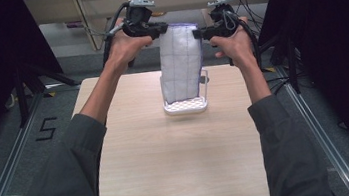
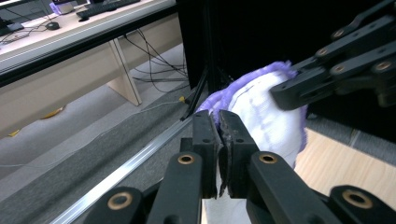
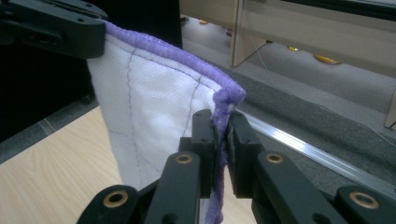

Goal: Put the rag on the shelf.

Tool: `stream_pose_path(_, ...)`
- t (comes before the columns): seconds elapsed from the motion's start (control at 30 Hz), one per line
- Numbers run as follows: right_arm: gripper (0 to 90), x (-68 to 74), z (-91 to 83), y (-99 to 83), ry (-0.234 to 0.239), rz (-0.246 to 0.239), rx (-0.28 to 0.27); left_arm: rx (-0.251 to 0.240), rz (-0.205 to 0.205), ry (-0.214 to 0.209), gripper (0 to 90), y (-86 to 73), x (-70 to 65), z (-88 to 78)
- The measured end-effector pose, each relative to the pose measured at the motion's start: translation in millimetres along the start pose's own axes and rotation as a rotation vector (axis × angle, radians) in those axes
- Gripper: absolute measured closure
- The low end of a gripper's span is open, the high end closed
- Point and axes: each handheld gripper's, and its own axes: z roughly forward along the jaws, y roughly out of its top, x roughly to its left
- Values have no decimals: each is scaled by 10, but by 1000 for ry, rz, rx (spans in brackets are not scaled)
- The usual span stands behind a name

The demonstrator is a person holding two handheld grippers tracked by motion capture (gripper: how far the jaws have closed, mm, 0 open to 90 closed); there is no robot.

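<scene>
Above the far half of the surface (image 1: 180, 162) we see a white quilted cloth (image 1: 181, 62) with a purple stitched edge hanging upright, stretched between the two grippers by its top corners. Its lower end drops into a small white perforated rack (image 1: 186, 105) that stands on the wood, with a clear upright piece just beside the cloth's right edge.

We hold the left gripper (image 1: 161, 28) at the cloth's upper left corner. In the left gripper view its jaws are pressed together on the purple hem of the cloth (image 2: 268, 119), with only fabric between them. The right gripper (image 1: 198, 33) takes the upper right corner. In the right gripper view its jaws are likewise clamped narrow on the purple border, and the white panel (image 3: 149, 112) with its thin stitched grid spreads away to the other gripper (image 3: 56, 28) at the top left.

Both of our hands are raised to about the same height, the left hand (image 1: 123, 49) and right hand (image 1: 234, 45) wrapped around the grips, grey sleeves reaching in from below. Beyond the surface lie grey floor, metal rails, cables and pale desk legs.
</scene>
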Motion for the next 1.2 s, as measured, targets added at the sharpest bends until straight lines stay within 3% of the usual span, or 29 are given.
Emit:
stream_pose_path(0.2, 828, -120, 218, 3, -92, 6, -17, -9, -43, 17, 847, -56, 95, 246)
stream_pose_path(0.33, 821, -169, 391, -25, -116, 22, -17, 12, -50, 44, 845, -142, 132, 404)
stream_pose_path(0.37, 820, -182, 440, -36, -118, 24, -13, 24, -32, 51, 844, -157, 150, 432)
stream_pose_path(0.57, 817, -274, 711, -137, -148, 36, 13, 12, -85, 87, 841, -314, 237, 643)
stream_pose_path(0.6, 817, -277, 748, -163, -148, 51, 16, 6, -103, 91, 840, -343, 244, 672)
stream_pose_path(0.67, 814, -288, 796, -190, -158, 29, 28, 28, -100, 113, 840, -408, 275, 731)
stream_pose_path(0.73, 811, -289, 834, -220, -156, 43, 31, 27, -111, 123, 839, -475, 303, 788)
stream_pose_path(0.77, 807, -312, 844, -225, -149, 21, 40, 33, -114, 126, 839, -508, 315, 808)
stream_pose_path(0.8, 805, -302, 852, -240, -152, 51, 50, 43, -114, 129, 839, -541, 325, 827)
stream_pose_path(0.87, 802, -323, 866, -270, -160, 29, 67, 66, -97, 152, 842, -601, 343, 855)
stream_pose_path(0.93, 801, -351, 901, -310, -144, 33, 67, 67, -112, 149, 842, -655, 351, 888)
stream_pose_path(1.2, 802, -321, 1014, -418, -155, 48, 114, 118, -151, 156, 825, -827, 363, 988)
